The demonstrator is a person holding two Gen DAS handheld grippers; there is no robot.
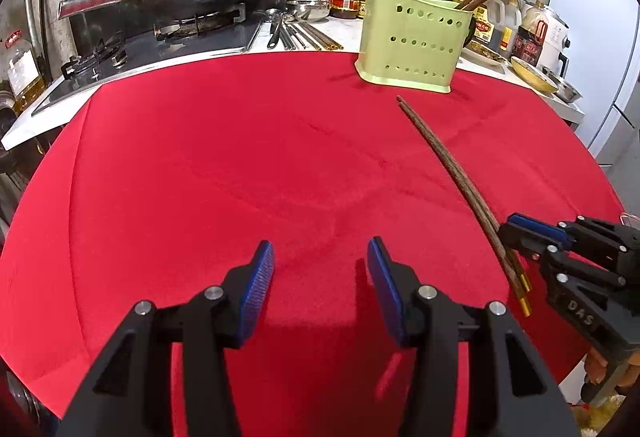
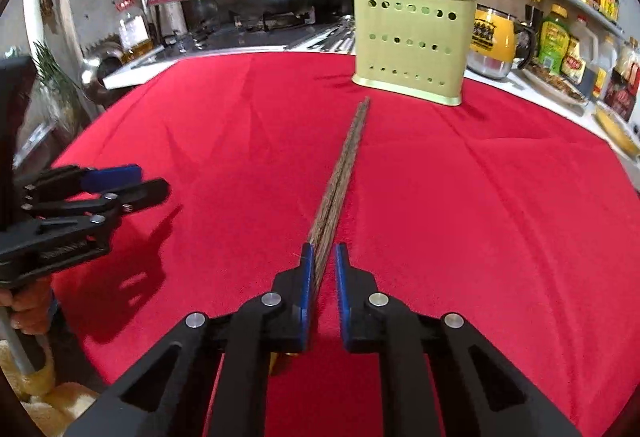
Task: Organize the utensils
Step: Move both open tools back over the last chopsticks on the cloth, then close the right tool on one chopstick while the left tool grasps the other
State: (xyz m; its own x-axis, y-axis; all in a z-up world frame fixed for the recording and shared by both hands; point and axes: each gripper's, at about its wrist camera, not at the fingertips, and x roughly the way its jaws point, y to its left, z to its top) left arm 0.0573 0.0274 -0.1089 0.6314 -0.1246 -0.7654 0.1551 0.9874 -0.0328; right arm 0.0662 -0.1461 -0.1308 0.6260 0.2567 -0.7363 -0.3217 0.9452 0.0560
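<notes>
A: Which step was in hand?

B: The pick-up. The right gripper had its jaws drawn narrow around the pair of chopsticks, near their gold-capped ends. In the right wrist view the left pad touched the wood while a thin gap showed at the other pad, so I judged the grip nearly, perhaps not fully, seated.

A: Where did the chopsticks lie?

B: Flat on the red cloth, their thin tips pointing toward the green holder, near its base but apart from it. The holder stood upright at the far edge of the cloth, with other chopsticks already in it.

A: And the left gripper?

B: Half open, holding nothing, hovering over bare cloth well to the side.

A: What did the next move call for?

B: Probably a firm squeeze on the 2 sticks together, then a lift, tipping them thin end down and dropping them into 1 of the holder's compartments. A loose grip could let 1 slide out.
</notes>
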